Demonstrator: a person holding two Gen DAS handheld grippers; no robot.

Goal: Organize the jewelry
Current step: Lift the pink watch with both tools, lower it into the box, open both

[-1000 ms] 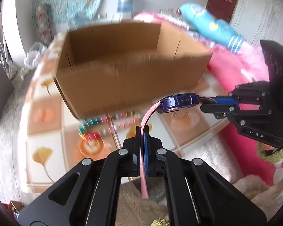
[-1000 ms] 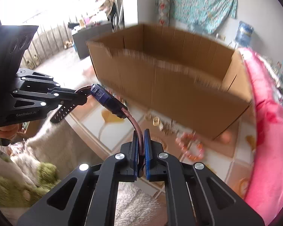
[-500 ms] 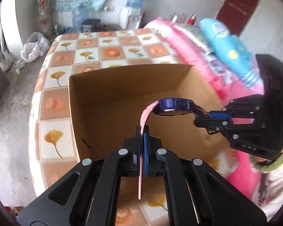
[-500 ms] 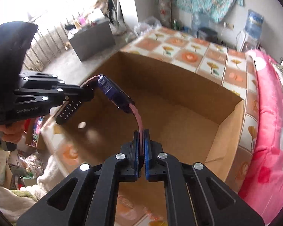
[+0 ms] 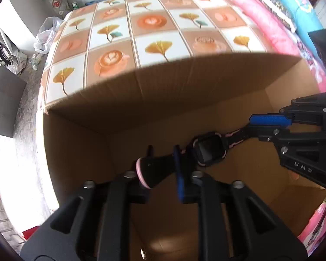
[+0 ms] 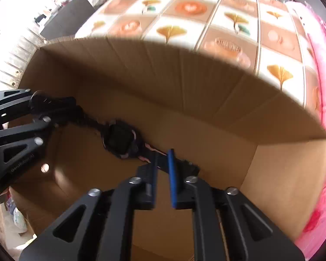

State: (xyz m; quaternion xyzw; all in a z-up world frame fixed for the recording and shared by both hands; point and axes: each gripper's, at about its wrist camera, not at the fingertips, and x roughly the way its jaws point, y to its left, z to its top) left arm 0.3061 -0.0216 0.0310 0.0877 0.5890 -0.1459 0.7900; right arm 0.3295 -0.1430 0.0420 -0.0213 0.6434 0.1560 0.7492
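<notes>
A watch with a dark face and pink strap is low inside the open cardboard box. My left gripper points down into the box. Its jaws are opening, and one strap end with its pink loop lies loosely between them, not pinched. My right gripper comes in from the right, also opening, with the other strap end running between its fingers. In the right wrist view the watch stretches from the left gripper to my right gripper, inside the box.
The box stands on a table with a tiled leaf-and-coffee-cup cloth. Pink bedding lies along the table's right side. On the floor to the left are a plastic bag and a dark cabinet.
Both grippers have moved from in front of the box to above it and tipped down inside. Their jaws, shut on the strap ends before, now stand apart. The watch has dropped lower.
</notes>
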